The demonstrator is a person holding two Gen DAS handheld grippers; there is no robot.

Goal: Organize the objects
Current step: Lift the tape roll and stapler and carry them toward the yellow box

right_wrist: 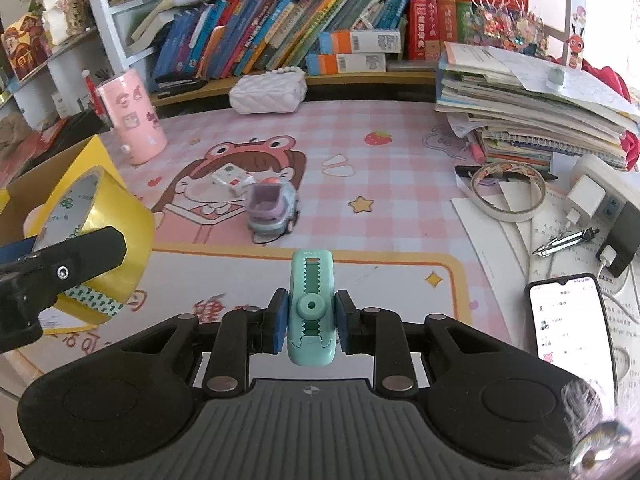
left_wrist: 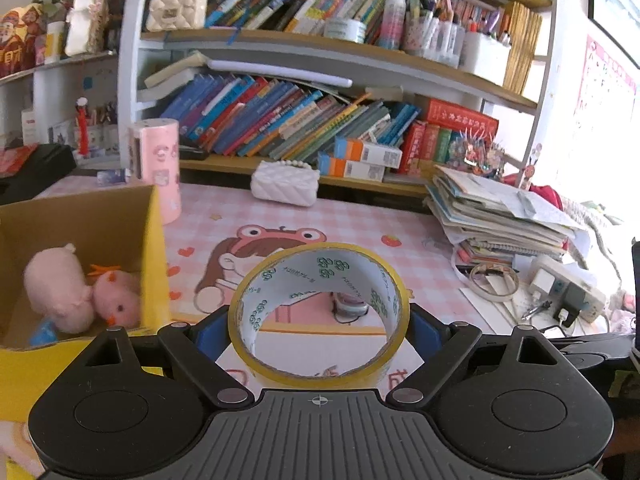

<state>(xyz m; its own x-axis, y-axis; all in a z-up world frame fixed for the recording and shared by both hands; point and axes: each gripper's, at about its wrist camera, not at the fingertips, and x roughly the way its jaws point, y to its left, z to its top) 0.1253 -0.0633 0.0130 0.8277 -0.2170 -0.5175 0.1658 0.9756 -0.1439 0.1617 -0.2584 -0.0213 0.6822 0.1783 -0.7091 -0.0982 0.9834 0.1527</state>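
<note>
The left claw [left_wrist: 319, 334] holds a big roll of yellow tape [left_wrist: 319, 316] between its blue pads, low in the middle of the left view; the roll stands on its edge, and its hole faces the camera, so you can look right through it; the claw is wide because the roll is wide.

The right claw [right_wrist: 311, 316] is squeezed narrow on a small green tape tool [right_wrist: 311, 308], low in the middle of the right view; its long side points away from the camera, up the picture, with its toothed slot facing up.

Only the left view shows inside the cardboard box [left_wrist: 100, 216] at the left edge, where a pink plush toy [left_wrist: 80, 288] lies; only the right view shows a little toy car [right_wrist: 272, 212] in the middle of the pink surface [right_wrist: 400, 152], a phone [right_wrist: 570, 320] at the lower right, and the yellow roll from its side at the left edge.

Both views show a thin white tape ring [right_wrist: 507, 190] at the right, a pink cup [right_wrist: 132, 118] at the upper left, and a white purse [left_wrist: 285, 182] by the bookshelf [left_wrist: 320, 44].
</note>
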